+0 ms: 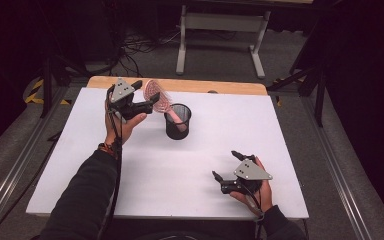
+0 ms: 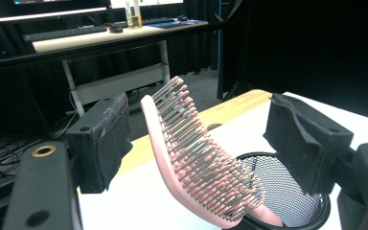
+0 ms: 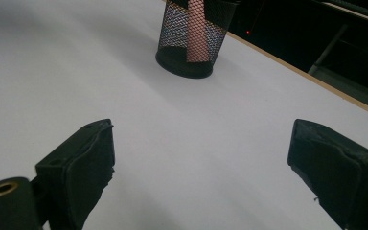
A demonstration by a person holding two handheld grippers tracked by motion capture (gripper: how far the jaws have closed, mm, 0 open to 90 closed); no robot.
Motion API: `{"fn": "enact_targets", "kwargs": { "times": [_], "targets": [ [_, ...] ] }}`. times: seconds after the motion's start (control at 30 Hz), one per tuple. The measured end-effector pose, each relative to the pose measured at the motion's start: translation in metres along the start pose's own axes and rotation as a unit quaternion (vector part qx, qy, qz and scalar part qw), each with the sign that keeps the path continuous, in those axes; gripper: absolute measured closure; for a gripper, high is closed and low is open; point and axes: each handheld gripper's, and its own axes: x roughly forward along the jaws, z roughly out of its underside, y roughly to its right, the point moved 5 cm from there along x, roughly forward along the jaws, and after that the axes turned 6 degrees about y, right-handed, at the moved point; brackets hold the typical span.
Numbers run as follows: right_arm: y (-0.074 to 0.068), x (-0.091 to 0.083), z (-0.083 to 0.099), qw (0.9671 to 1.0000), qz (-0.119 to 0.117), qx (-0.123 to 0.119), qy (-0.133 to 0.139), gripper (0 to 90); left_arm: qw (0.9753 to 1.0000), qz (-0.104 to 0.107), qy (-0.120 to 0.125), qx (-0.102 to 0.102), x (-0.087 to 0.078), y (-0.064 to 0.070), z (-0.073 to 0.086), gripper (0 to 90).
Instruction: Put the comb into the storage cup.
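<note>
Fingers spread on both your grippers, pinching nothing. High view: your left gripper (image 1: 147,97) sits at the pink hairbrush (image 1: 156,93), your forearm reaching far over the white table (image 1: 80,165). Brush stands handle-down in the black mesh cup (image 1: 178,121), long axis tilted, head up and leaning toward the far left. Your right gripper (image 1: 226,164) rests low near the front edge, well apart. Left gripper view: brush head (image 2: 191,158) between the pads, untouched, bristles facing right. Right gripper view: cup (image 3: 191,40) far ahead, handle inside.
</note>
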Motion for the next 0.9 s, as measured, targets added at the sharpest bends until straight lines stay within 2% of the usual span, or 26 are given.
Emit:
{"fn": "enact_targets", "kwargs": {
  "times": [0.23,0.33,0.4,0.5,0.67,0.9],
  "targets": [
    [0.0004,0.0,-0.0001,1.0,0.001,0.0,0.0,9.8,0.9998,0.0,-0.009,0.02,-0.0017,0.0021,0.0017,17.4],
    [0.0003,0.0,0.0,1.0,0.001,-0.001,0.0,9.8,0.9998,0.006,-0.008,0.018,-0.0025,0.0037,0.0028,16.3],
    [0.0004,0.0001,-0.0002,1.0,0.002,-0.001,0.001,9.8,0.9997,0.017,-0.008,0.018,-0.003,0.0049,0.0036,13.2],
    [0.0006,-0.0001,-0.0004,1.0,0.003,-0.001,0.001,9.8,0.9994,0.017,-0.012,0.026,-0.0033,0.0058,0.0045,10.7],
    [0.0002,0.0001,0.0002,1.0,0.001,-0.004,-0.004,10.1,0.9993,0.026,-0.011,0.024,-0.0045,0.0062,0.0057,6.7],
    [0.0002,-0.0001,0.0001,1.0,0.001,-0.005,-0.005,10.3,0.9989,0.027,-0.015,0.035,-0.0078,0.0078,0.0082,3.5]
  ]
}}
